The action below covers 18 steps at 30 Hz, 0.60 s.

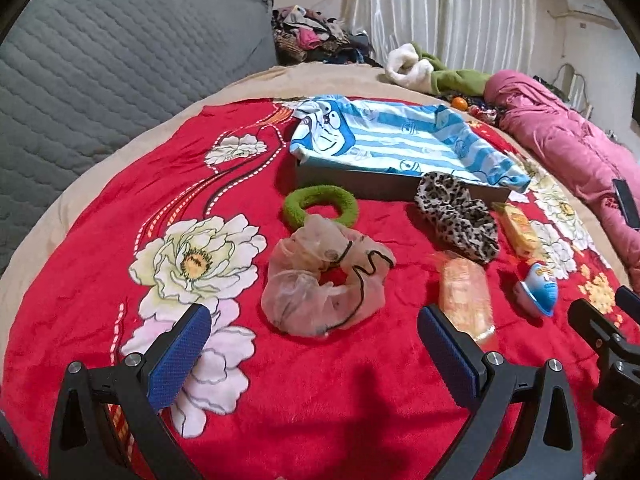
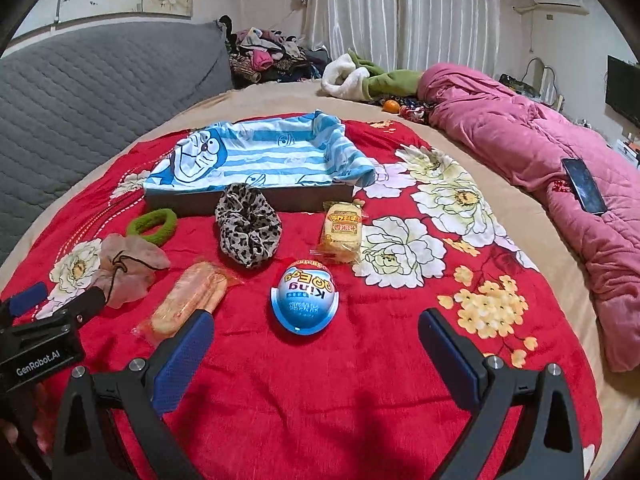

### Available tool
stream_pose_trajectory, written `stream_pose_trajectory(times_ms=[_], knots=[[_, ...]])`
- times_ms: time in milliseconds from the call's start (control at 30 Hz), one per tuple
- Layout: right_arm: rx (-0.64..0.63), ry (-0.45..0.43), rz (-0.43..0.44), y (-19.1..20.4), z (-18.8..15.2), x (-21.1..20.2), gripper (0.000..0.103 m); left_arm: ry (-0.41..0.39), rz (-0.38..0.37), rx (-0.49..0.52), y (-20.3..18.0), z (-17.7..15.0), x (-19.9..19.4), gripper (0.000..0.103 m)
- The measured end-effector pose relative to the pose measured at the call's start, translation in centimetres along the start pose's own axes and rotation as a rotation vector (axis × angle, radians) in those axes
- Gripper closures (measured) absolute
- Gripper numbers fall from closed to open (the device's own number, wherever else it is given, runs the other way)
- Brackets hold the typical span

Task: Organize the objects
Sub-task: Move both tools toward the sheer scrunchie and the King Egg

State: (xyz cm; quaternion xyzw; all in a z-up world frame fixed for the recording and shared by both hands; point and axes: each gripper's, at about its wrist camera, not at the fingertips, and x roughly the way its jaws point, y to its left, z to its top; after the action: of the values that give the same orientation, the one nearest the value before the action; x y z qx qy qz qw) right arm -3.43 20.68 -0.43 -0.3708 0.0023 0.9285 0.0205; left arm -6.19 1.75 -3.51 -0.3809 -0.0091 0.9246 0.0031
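Observation:
On a red flowered blanket (image 1: 320,400) lie a sheer beige scrunchie (image 1: 324,280), a green ring scrunchie (image 1: 320,202), a leopard scrunchie (image 1: 460,216), an orange snack pack (image 1: 464,296), a yellow snack pack (image 1: 520,230) and a blue egg toy (image 1: 538,288). Behind them stands a shallow box lined with blue striped cloth (image 1: 384,144). My left gripper (image 1: 314,340) is open just short of the beige scrunchie. My right gripper (image 2: 316,344) is open just short of the blue egg toy (image 2: 305,298), with the orange snack pack (image 2: 188,300) by its left finger.
A grey quilted headboard (image 1: 100,80) rises at the left. A pink quilt (image 2: 540,160) with a dark phone (image 2: 584,192) on it lies along the right. A clothes pile (image 2: 272,56) and a green-white garment (image 2: 360,76) sit at the far end.

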Motion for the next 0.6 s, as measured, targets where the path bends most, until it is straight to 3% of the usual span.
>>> stream_pose_trajectory(times_ms=[300, 600], knots=[[-0.006, 0.039, -0.024, -0.2, 0.6, 2.7, 0.0, -0.006, 0.011, -0.028, 0.6, 1.4, 2.3, 0.0], [0.017, 0.078, -0.039, -0.5, 0.7, 4.8, 0.0, 0.031, 0.005, 0.02, 0.2, 1.9, 4.7, 0.0]])
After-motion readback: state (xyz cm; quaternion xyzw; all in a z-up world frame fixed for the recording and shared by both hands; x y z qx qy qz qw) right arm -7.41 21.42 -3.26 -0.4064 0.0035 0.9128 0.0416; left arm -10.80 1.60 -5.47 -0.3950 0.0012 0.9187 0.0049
